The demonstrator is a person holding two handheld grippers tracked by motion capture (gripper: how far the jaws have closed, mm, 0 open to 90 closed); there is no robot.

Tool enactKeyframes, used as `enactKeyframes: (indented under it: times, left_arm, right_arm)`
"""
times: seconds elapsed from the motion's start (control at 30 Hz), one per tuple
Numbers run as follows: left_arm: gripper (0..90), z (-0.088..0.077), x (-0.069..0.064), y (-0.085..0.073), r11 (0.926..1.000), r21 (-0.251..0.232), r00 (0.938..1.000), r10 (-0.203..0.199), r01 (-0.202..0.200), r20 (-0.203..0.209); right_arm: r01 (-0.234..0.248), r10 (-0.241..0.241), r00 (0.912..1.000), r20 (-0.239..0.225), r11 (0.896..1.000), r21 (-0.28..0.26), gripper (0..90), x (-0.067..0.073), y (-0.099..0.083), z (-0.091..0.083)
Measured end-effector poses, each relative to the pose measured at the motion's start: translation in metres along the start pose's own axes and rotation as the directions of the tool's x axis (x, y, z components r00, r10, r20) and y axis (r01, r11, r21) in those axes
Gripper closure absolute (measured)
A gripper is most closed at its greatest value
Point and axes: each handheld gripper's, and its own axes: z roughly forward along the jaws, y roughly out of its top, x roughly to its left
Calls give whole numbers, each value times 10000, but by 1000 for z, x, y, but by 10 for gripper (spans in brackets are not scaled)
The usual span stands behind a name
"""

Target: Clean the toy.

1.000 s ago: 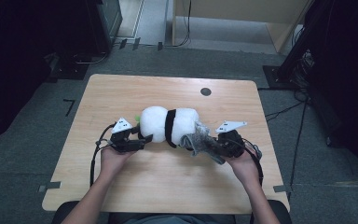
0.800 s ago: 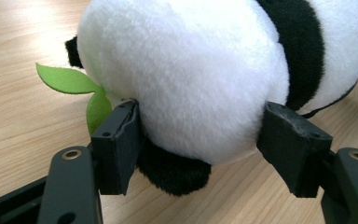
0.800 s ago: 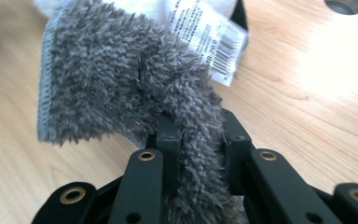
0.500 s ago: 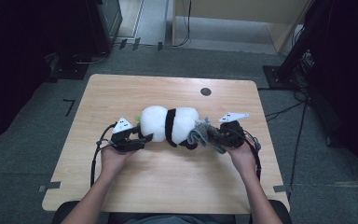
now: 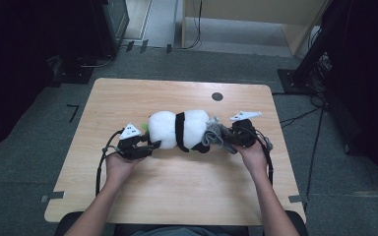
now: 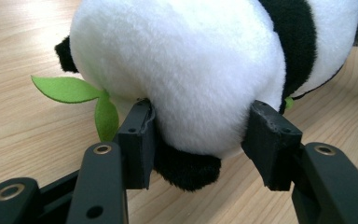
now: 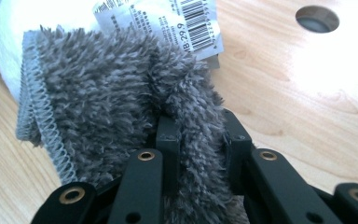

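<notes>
Panda plush (image 5: 177,130) lying on its side mid-table (image 5: 177,196), between both grippers. Left gripper (image 5: 150,146) at plush's left end, jaws just closing, pads now pressed into white fur at both sides, green felt leaf (image 6: 67,88) just beside. Right gripper (image 5: 229,140) clamped on fold of grey fuzzy cloth (image 7: 121,107) at plush's right end. Barcode tag (image 7: 168,18) above cloth.

Table (image 5: 177,196) evenly lit, surroundings dark; glare near hole (image 7: 317,18).
</notes>
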Motion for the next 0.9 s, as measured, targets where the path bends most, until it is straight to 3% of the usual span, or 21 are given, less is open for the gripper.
enactKeyframes:
  times: [0.23, 0.37, 0.5, 0.63, 0.9]
  left_arm:
    - [471, 0, 0, 0, 10000, 15, 9999, 88, -88, -59]
    - [469, 0, -1, 0, 10000, 4, 9999, 85, -85, -78]
    - [464, 0, 0, 0, 10000, -18, 9999, 78, -78, -66]
    - [461, 1, 0, -1, 9999, -29, 9999, 104, -104, -84]
    - [461, 1, 0, -1, 9999, -40, 9998, 134, -134, -131]
  right_arm:
    - [-415, 454, 9967, 672, 9975, -573, 748, -13, 5, -5]
    - [-1064, 1154, 9862, 1189, 9912, -790, 748, -26, 7, -6]
    - [-1491, 1631, 9778, 1314, 9827, -1103, 748, -31, 10, -5]
    - [-1434, 1497, 9843, 940, 9872, -704, 747, -26, 11, 10]
    - [-853, 840, 9947, 590, 9962, 201, 749, -8, 3, 42]
